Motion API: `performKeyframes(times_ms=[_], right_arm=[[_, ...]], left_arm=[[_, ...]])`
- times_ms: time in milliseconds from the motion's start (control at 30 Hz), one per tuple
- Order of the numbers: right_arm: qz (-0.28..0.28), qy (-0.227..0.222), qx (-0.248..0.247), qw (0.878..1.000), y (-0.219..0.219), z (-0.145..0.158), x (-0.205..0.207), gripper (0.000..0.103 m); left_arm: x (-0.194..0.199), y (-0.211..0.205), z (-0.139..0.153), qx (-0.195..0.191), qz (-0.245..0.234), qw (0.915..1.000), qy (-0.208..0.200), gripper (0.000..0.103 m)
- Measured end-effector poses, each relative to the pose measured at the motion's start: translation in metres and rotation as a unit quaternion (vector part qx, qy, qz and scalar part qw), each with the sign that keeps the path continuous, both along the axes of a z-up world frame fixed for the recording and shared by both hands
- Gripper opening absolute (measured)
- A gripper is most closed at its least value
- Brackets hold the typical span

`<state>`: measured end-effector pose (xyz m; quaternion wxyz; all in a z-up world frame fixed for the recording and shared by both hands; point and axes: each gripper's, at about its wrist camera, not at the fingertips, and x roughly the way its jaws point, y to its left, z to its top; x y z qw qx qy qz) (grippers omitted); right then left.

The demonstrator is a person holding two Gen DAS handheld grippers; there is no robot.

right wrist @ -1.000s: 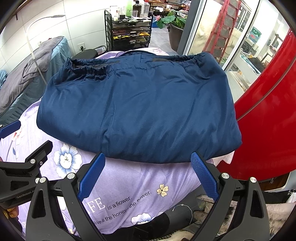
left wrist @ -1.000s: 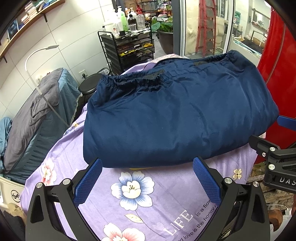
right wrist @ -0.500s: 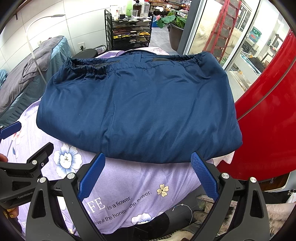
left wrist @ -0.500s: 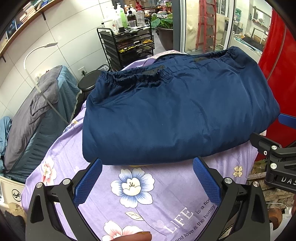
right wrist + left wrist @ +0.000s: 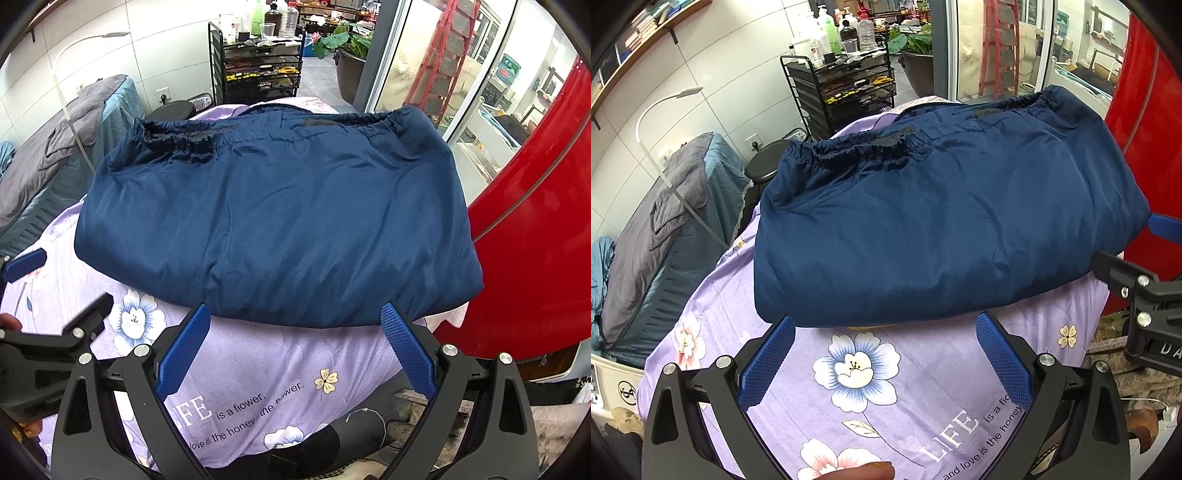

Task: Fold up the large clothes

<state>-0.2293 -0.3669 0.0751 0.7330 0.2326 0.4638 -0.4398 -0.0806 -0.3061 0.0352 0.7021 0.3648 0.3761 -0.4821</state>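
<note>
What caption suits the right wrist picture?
Open right claw poised before folded navy garment on floral purple sheet.

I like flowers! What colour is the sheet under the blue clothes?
The sheet is light purple with flowers and printed words, clearest in the left wrist view.

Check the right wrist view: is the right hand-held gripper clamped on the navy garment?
No, the right hand-held gripper is wide open at the near edge of the folded navy garment, holding nothing.

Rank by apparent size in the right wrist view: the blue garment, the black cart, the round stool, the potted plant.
1. Blue garment, by far.
2. Black cart.
3. Potted plant, though distance makes this unsure.
4. Stool, partly hidden.
</note>
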Motion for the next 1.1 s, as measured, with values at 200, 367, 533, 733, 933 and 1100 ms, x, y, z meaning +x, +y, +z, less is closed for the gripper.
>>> performKeyframes(times_ms=[200,367,533,733,933,1100], right_arm=[[0.004,-0.023,-0.001,1.000,0.002,0.010,0.010,0.092],[0.016,-0.027,-0.009,0.999,0.008,0.014,0.022,0.092],[0.016,-0.030,-0.006,0.999,0.008,0.014,0.025,0.092],[0.015,-0.029,-0.006,0.999,0.011,0.013,0.027,0.092],[0.013,-0.028,-0.008,1.000,0.012,0.012,0.027,0.092],[0.012,-0.029,-0.007,0.999,0.012,0.012,0.028,0.092]], left_arm=[[-0.013,0.001,-0.002,0.005,-0.014,0.9999,-0.003,0.096],[-0.018,0.003,-0.002,0.005,-0.020,0.9998,-0.004,0.096],[-0.019,0.003,-0.002,0.005,-0.021,0.9998,0.002,0.096],[-0.022,0.004,0.001,0.002,-0.024,0.9997,0.004,0.096],[-0.022,0.004,0.002,0.001,-0.025,0.9997,0.004,0.096],[-0.022,0.004,0.002,0.001,-0.023,0.9997,0.008,0.096]])
